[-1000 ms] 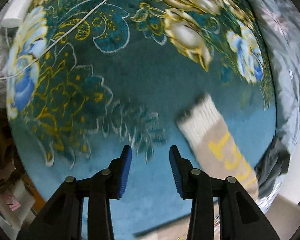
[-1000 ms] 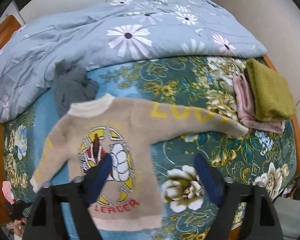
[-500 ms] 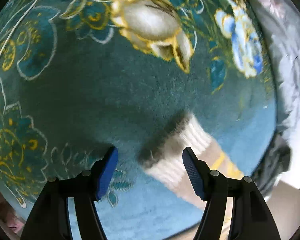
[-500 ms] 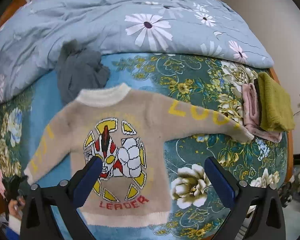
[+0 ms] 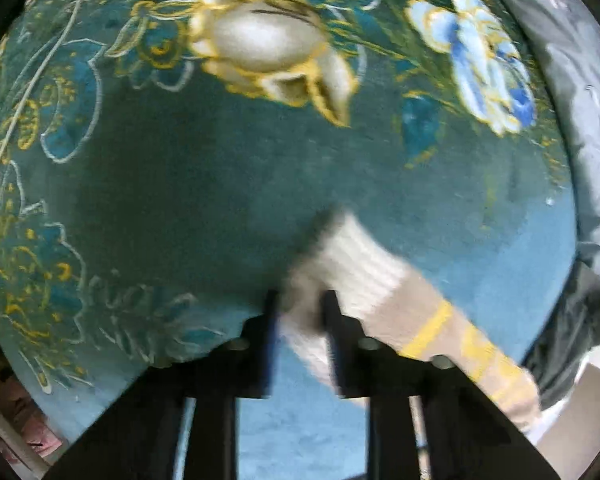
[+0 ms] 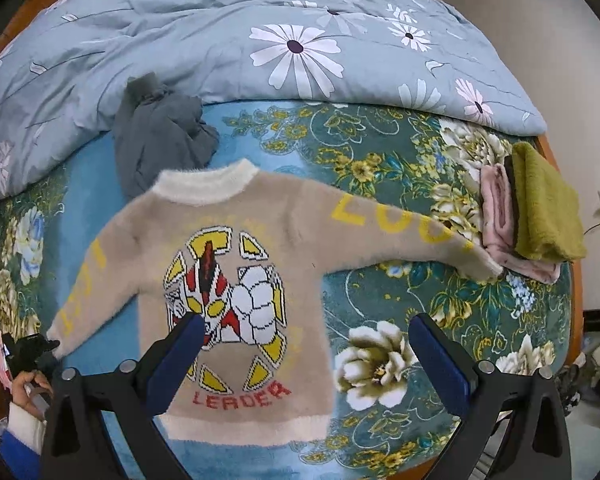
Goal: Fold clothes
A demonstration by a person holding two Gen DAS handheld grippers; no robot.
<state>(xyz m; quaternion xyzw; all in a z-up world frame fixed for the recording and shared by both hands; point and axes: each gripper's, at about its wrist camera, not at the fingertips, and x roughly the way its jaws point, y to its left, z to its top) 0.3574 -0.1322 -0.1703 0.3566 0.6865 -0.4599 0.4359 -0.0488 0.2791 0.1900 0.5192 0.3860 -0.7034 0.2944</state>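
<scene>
A beige fuzzy sweater with a cartoon figure and the red word LEADER lies flat, front up, on the flowered bed sheet, sleeves spread out. My left gripper is shut on the white ribbed cuff of the sweater's left sleeve; that sleeve runs off to the right with yellow letters. The left gripper also shows in the right wrist view at the sleeve end. My right gripper is open and empty, held above the sweater's lower hem.
A grey garment lies crumpled above the sweater's collar. A blue daisy quilt covers the far bed. Folded pink and olive clothes are stacked at the right edge, by the right sleeve's tip. Wooden bed frame borders the right.
My left gripper moved onto the sleeve cuff and closed on it. My right gripper rose slightly and spread wide open above the sweater.
</scene>
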